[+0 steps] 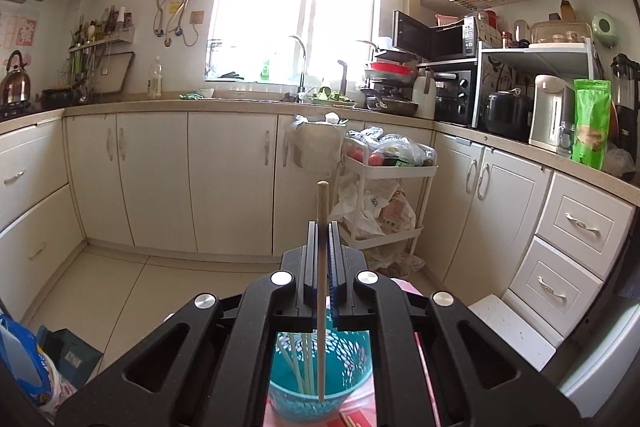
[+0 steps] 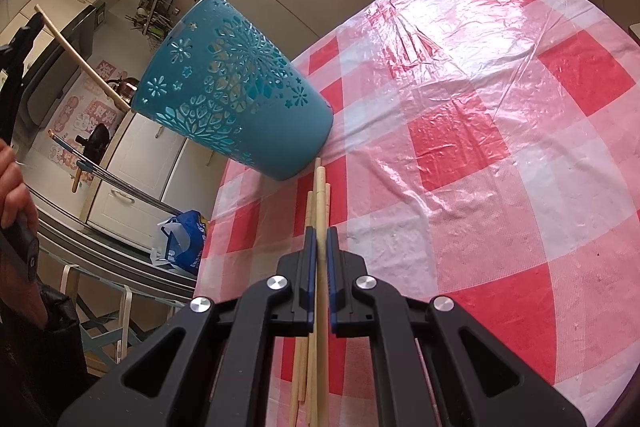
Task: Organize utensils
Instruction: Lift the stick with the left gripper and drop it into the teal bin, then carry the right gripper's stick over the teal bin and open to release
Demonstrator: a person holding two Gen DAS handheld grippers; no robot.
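On checked tablecloth, teal holder, chopsticks

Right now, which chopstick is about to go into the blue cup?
Find the table with the red and white checked cloth and the teal cut-out holder standing at its edge. Above that holder, the left gripper is shut on one wooden chopstick, its tip pointing down into the holder. Unlike the chopsticks on the cloth, it's lifted in the air.
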